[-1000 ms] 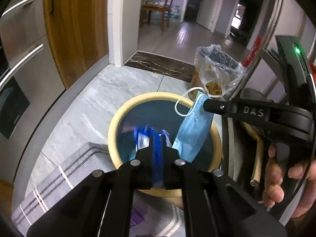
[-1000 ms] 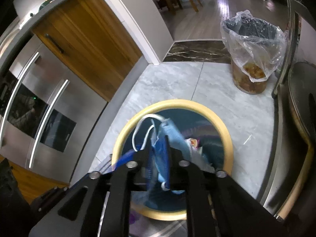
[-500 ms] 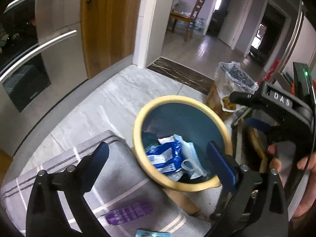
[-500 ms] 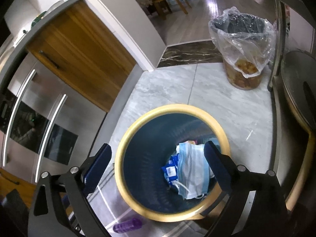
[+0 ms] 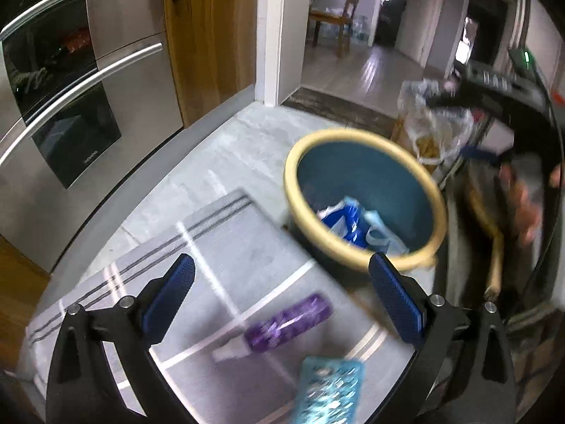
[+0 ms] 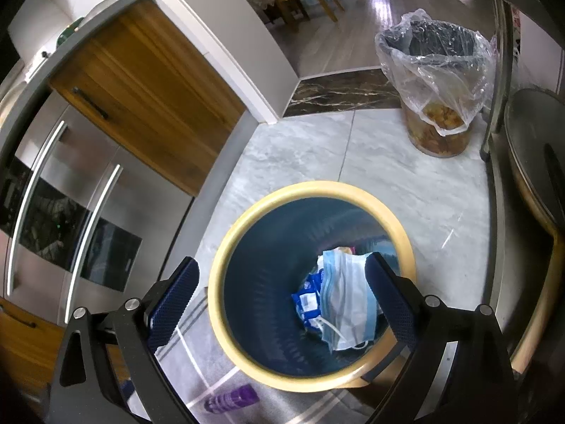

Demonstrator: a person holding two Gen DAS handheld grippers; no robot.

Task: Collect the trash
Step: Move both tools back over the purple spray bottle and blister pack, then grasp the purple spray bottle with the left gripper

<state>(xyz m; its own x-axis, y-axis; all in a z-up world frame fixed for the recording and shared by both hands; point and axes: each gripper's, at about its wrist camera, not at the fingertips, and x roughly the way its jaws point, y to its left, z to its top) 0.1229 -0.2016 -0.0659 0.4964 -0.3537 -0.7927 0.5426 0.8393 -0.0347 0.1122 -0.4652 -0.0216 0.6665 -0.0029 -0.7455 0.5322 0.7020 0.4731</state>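
A blue bin with a yellow rim (image 5: pixel 353 258) (image 6: pixel 226 247) stands on the floor. Inside lie a blue wrapper (image 5: pixel 344 221) (image 6: pixel 307 298) and a light blue face mask (image 6: pixel 348 304). A purple wrapper (image 5: pixel 287 323) (image 6: pixel 229 398) and a light blue patterned packet (image 5: pixel 326 388) lie on the grey striped mat (image 5: pixel 219 247). My left gripper (image 5: pixel 280 304) is open and empty above the mat, near the purple wrapper. My right gripper (image 6: pixel 280 300) is open and empty above the bin.
A second bin with a clear plastic liner (image 6: pixel 438 81) (image 5: pixel 429 130) stands further back on the grey tile floor. Steel oven fronts (image 5: pixel 70 113) and a wooden door (image 6: pixel 148 84) line the left. A chair with a round seat (image 6: pixel 536 162) is on the right.
Both grippers opened and the blue wrapper and face mask dropped into the bin. My left gripper has since pulled back and down over the mat; the right one stays over the bin.
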